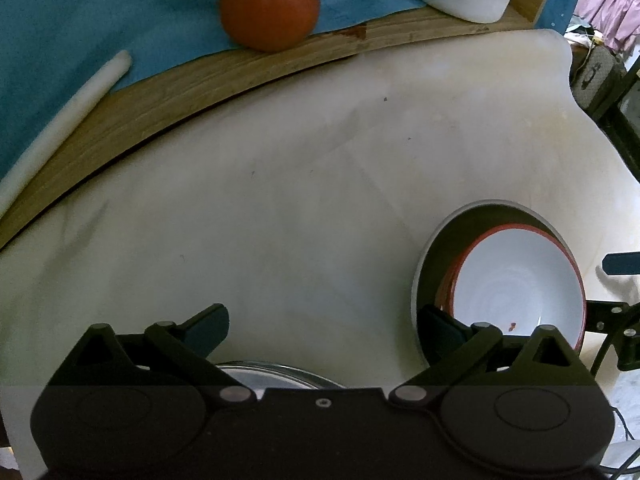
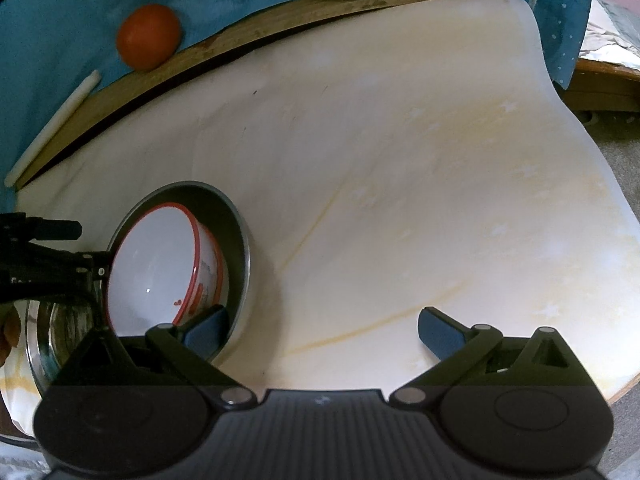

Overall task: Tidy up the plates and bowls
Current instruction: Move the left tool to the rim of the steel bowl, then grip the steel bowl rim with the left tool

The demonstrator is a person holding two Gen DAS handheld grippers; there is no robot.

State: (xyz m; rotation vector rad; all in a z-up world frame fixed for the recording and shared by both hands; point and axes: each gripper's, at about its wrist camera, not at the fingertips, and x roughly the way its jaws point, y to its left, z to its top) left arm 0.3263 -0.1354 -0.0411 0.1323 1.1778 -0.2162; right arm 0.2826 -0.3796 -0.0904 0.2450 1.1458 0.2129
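From your left wrist, the left gripper (image 1: 326, 330) has its fingers spread, the bowl (image 1: 520, 292) in the pan (image 1: 436, 256) just right of them; from your right wrist, the right gripper's (image 2: 324, 330) spread fingers have that pan on their left.
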